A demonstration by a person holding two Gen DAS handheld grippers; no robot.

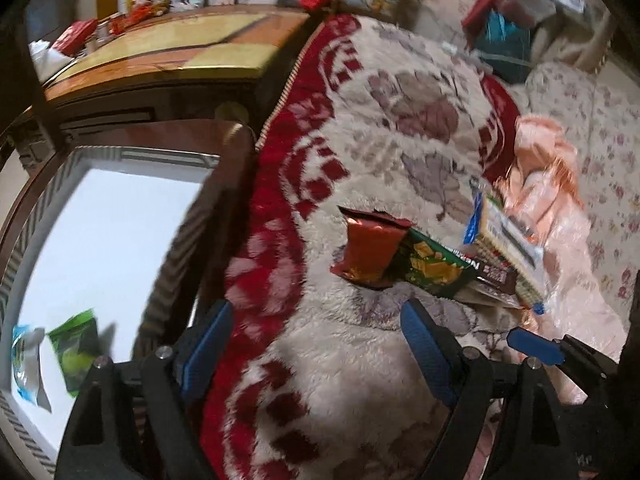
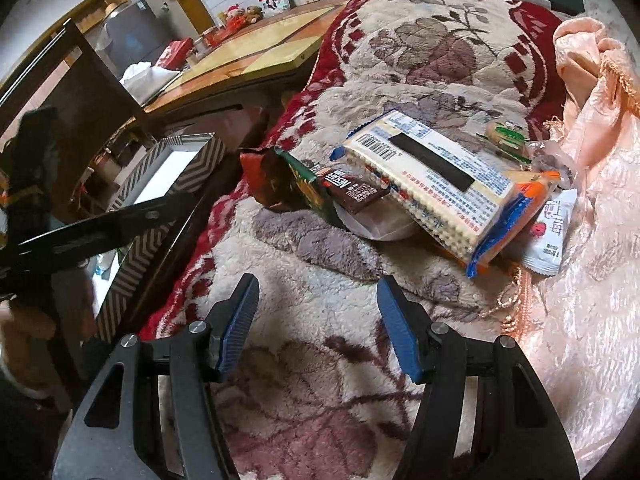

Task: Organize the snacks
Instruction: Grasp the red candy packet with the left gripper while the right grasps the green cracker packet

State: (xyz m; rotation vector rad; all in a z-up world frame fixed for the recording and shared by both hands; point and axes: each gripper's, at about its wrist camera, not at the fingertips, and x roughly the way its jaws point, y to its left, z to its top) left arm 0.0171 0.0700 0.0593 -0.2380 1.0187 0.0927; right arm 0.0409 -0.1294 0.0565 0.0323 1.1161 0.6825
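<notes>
Snacks are mostly unsorted: two packets [image 1: 60,356] lie in the white tray [image 1: 120,216] left of the open, empty left hand-held gripper [image 1: 316,344], while the cracker pack [image 2: 432,184] and heap wait ahead of the equally open right hand-held gripper [image 2: 318,320] on the blanket [image 2: 320,360].

Cracker pack [image 2: 432,184] hides a white packet [image 2: 384,220] beneath — contents unreadable.
</notes>
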